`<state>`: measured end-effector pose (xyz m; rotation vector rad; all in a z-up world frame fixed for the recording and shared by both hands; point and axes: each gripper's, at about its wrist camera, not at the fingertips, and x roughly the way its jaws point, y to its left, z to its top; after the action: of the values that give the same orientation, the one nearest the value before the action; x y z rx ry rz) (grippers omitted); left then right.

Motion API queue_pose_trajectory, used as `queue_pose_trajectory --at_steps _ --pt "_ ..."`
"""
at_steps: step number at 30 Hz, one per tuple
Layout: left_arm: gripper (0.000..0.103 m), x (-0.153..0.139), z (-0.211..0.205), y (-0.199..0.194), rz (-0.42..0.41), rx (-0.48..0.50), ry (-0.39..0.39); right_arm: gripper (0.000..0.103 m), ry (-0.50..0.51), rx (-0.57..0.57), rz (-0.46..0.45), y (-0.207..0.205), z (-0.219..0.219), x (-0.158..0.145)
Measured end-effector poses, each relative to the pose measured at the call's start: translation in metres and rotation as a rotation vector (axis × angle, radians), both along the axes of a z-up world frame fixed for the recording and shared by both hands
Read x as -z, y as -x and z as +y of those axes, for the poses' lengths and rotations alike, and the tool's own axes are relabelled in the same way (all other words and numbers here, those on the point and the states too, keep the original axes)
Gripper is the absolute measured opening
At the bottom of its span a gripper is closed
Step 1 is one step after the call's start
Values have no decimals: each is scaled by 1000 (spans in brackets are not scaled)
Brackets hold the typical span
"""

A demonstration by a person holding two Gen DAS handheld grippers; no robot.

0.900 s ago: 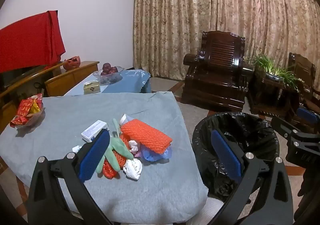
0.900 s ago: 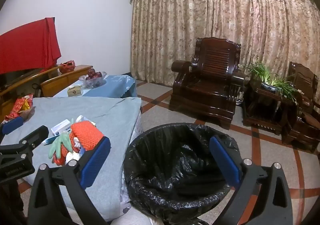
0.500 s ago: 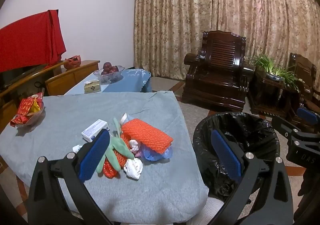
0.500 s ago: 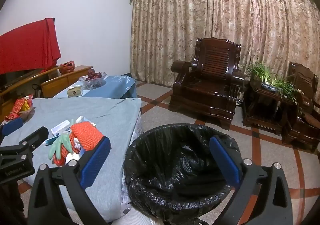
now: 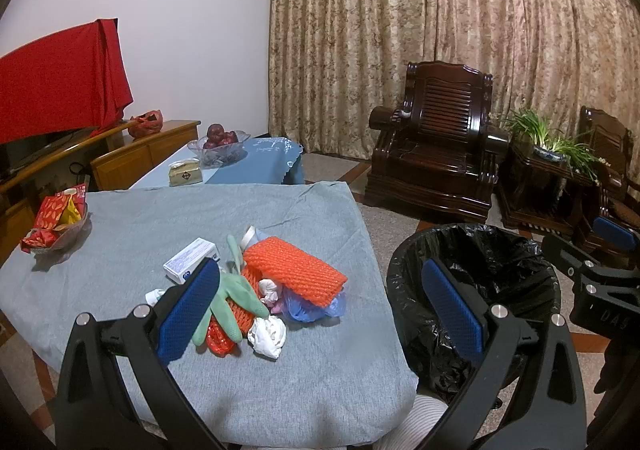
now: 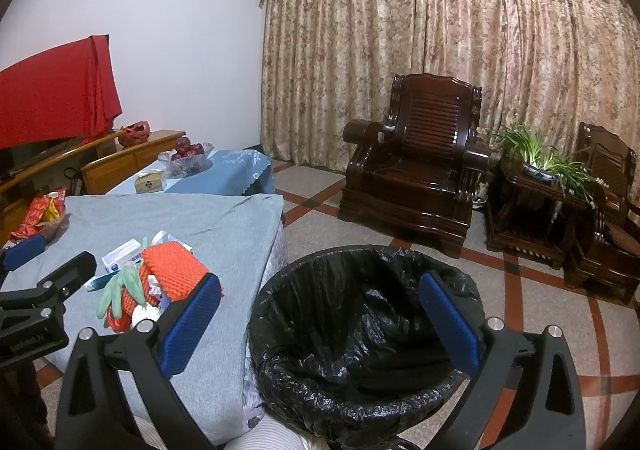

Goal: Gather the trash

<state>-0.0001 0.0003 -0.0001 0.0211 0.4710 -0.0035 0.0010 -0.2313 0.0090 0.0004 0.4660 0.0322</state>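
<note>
A pile of trash lies on the grey tablecloth [image 5: 224,218]: an orange foam net [image 5: 294,270], a green glove [image 5: 236,296], a crumpled white tissue [image 5: 267,335], a blue plastic bag [image 5: 312,306] and a small white box [image 5: 192,260]. The pile also shows in the right wrist view [image 6: 152,282]. A bin lined with a black bag [image 5: 480,282] stands on the floor right of the table, also in the right wrist view [image 6: 360,334]. My left gripper [image 5: 320,310] is open and empty, above the table's near edge. My right gripper [image 6: 320,314] is open and empty above the bin.
A glass bowl of red snack packets [image 5: 56,220] sits at the table's left edge. A lower blue-covered table [image 5: 260,166] holds a fruit bowl and a small box. Dark wooden armchairs [image 5: 436,166] and a plant stand [image 5: 552,170] line the curtain. A wooden cabinet stands left.
Both views have shifted only slightly. The trash pile and the bin stay where they were, and both grippers stay open.
</note>
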Motion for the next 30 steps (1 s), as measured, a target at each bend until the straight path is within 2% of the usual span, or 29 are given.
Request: queue_pose_trajectory --at_steps 30 --pt "98 0 0 0 2 0 1 97 1 -2 2 -3 4 4"
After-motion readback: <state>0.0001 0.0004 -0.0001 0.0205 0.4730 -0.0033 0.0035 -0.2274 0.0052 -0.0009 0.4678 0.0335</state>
